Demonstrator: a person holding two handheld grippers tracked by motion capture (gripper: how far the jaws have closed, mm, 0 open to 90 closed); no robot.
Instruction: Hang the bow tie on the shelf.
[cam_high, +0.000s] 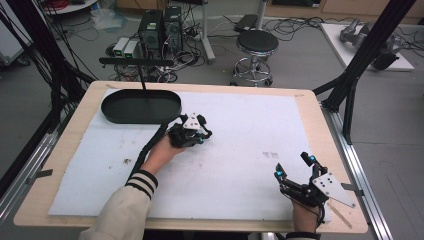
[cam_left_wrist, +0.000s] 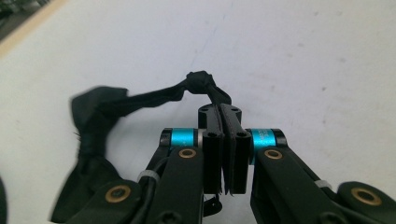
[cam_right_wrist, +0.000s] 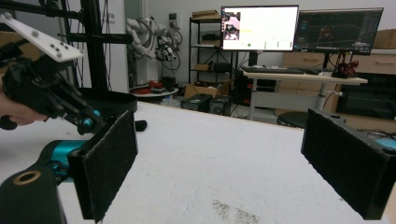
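Note:
A black fabric strip (cam_left_wrist: 140, 100) with a knot in it lies on the white mat (cam_left_wrist: 303, 70). My left gripper (cam_left_wrist: 223, 112) is shut on the strip just below the knot, and the strip's wider end trails off to the left. In the high view the left gripper (cam_high: 204, 134) sits low over the mat (cam_high: 240, 135), just right of the black oval tray (cam_high: 140, 119). My right gripper (cam_high: 292, 165) rests at the near right edge of the table, open. Its pads (cam_right_wrist: 109, 168) stand wide apart with nothing between them, and past them the left gripper (cam_right_wrist: 91, 122) is seen.
A black post with a crossbar (cam_high: 135, 61) rises at the tray. The wooden table edge (cam_high: 200, 86) frames the mat. Beyond the table stand a stool (cam_high: 256, 45), computer cases (cam_high: 160, 30) and black frame legs (cam_high: 360, 65). Monitors (cam_right_wrist: 259, 28) stand on a desk behind.

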